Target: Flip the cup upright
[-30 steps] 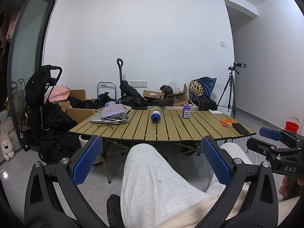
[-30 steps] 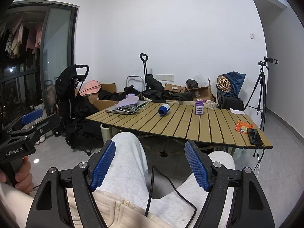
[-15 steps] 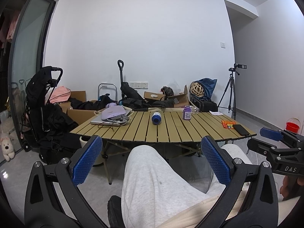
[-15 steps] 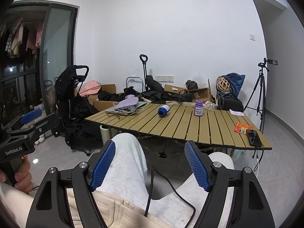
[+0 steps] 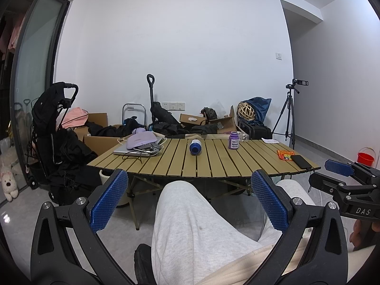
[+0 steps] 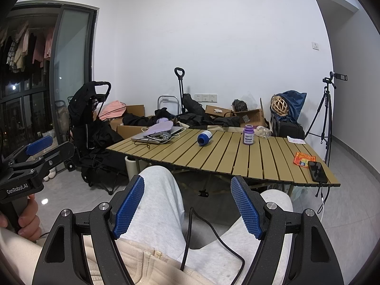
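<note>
Scanning leftward first from the blue cup (image 5: pixel 195 146), we find a laptop pile (image 5: pixel 140 146); the cup lies on its side mid-table (image 5: pixel 213 163), a purple bottle (image 5: pixel 234 140) to its right. Both our left gripper (image 5: pixel 190 199) and right gripper (image 6: pixel 187 204) hang spread wide, empty, well short. We judge the smooth cylinder could roll along the ridged slats if nudged.
</note>
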Motion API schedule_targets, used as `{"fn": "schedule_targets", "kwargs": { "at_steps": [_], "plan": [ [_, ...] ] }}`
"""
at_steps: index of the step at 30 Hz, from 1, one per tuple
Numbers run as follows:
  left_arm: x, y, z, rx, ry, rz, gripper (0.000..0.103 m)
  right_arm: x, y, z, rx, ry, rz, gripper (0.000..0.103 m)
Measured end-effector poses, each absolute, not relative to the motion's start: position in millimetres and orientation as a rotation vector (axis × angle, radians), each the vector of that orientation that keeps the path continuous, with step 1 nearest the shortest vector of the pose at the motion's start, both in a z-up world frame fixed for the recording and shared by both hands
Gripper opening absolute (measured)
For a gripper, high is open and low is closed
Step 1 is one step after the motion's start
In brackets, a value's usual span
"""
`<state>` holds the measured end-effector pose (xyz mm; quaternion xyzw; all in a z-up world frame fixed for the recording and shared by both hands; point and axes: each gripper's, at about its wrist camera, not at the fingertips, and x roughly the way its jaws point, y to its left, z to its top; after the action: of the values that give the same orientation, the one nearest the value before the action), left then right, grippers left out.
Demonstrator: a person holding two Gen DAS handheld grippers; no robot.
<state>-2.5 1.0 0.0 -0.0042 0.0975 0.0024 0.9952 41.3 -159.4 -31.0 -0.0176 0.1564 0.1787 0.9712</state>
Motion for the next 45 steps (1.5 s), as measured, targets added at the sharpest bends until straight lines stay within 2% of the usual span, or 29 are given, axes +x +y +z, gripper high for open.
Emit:
{"fn": "schedule_targets", "kwargs": {
  "at_steps": [45],
  "plan": [
    [4.2, -2.1, -7.7, -0.009, 0.225, -0.006, 0.103, 42.6, -163.5, -33.2, -0.025, 0.328, 0.358, 0.080]
  ]
}}
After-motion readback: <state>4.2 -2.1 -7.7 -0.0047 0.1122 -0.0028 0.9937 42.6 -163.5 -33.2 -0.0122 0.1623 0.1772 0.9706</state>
